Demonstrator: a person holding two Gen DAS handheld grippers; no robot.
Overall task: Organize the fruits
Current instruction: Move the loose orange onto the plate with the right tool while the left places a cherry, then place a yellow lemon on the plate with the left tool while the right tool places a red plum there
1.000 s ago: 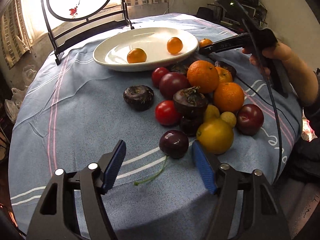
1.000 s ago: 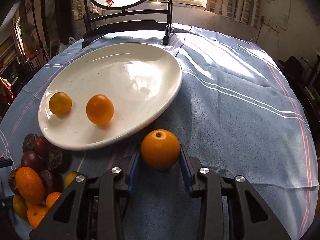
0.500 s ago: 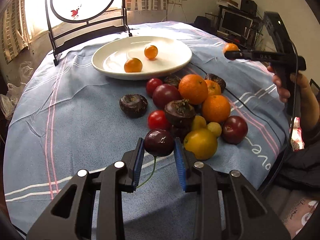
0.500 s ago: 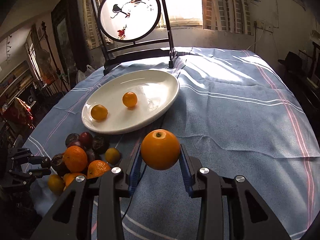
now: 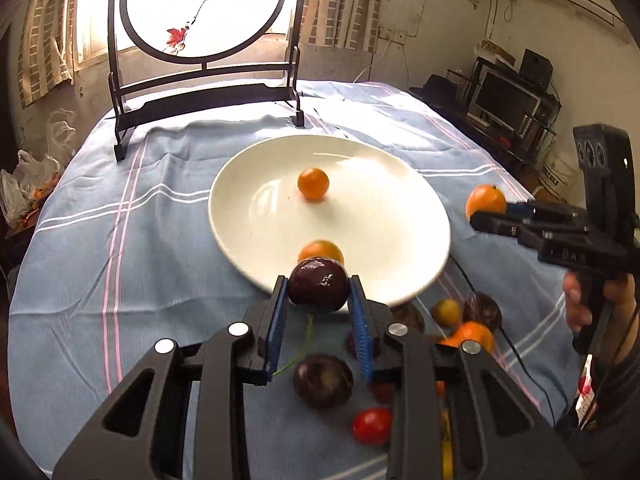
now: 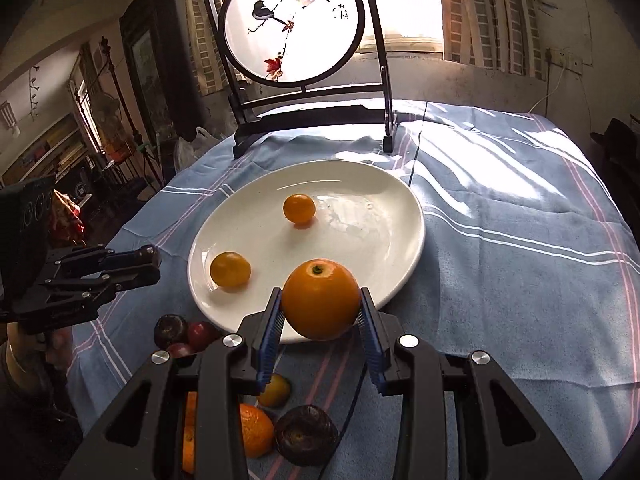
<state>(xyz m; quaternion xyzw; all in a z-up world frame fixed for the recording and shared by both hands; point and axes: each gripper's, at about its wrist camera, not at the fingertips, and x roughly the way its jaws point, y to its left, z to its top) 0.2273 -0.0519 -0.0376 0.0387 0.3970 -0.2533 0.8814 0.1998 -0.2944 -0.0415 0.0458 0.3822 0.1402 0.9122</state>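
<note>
Lifted off the tabletop [image 5: 72, 280], the dark plum [image 5: 318, 287] sits clenched in the left tool [image 5: 318, 304], whose jaws have just closed; right tool [image 6: 320, 312] grasps an orange [image 6: 321, 298] over the plate [image 6: 392, 240].

Fruit count, my two grippers.
I hold one orange [image 6: 321, 299] and one dark plum [image 5: 318, 287]; two small oranges [image 6: 299, 208] on one plate [image 6: 396, 236].

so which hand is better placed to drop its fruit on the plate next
Probably right. The right gripper holds its orange over the near rim of the plate. The left gripper, with its dark plum, looks nearer the plate's edge.
</note>
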